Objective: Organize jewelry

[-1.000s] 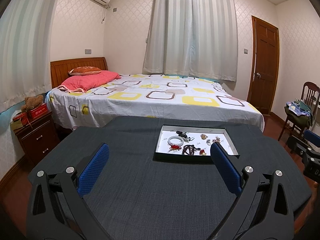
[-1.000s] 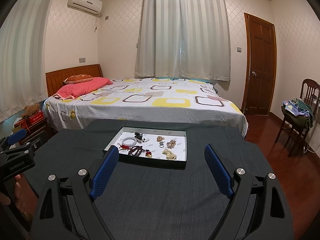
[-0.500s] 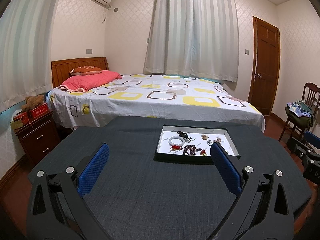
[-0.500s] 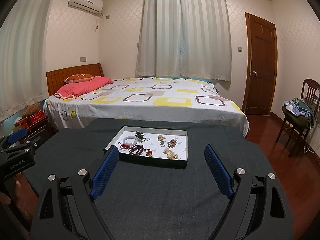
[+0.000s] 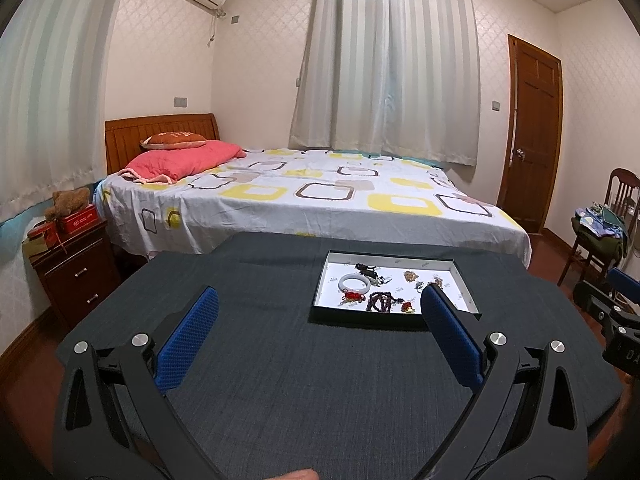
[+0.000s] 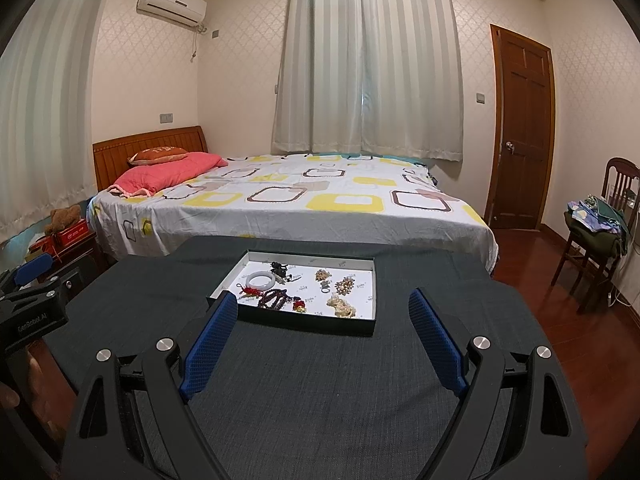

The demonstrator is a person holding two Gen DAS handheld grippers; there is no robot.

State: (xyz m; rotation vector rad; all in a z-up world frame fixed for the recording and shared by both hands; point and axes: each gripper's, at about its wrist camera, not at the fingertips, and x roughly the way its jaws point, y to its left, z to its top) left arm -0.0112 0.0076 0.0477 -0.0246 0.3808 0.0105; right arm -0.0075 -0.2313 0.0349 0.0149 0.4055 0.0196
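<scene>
A shallow black tray (image 5: 468, 292) (image 6: 304, 325) with a white floor lies on the dark grey table (image 5: 304, 380) (image 6: 320, 384). In it are a white bangle (image 5: 353, 282) (image 6: 261, 279), a red knotted charm (image 5: 352, 297) (image 6: 250, 291), a dark bead string (image 5: 380, 301) (image 6: 276, 298), a small dark piece (image 6: 279, 268) and pale gold clusters (image 6: 344, 287). My left gripper (image 5: 319, 300) hovers open short of the tray, its right fingertip in front of the tray's near right part. My right gripper (image 6: 321, 305) is open too, fingers either side of the tray's near edge, nothing held.
A bed (image 6: 288, 208) with a patterned sheet stands just past the table. A nightstand (image 5: 72, 272) is at the left, a chair (image 6: 600, 232) piled with clothes at the right, a wooden door (image 6: 520, 128) beyond. The other gripper shows at each view's edge.
</scene>
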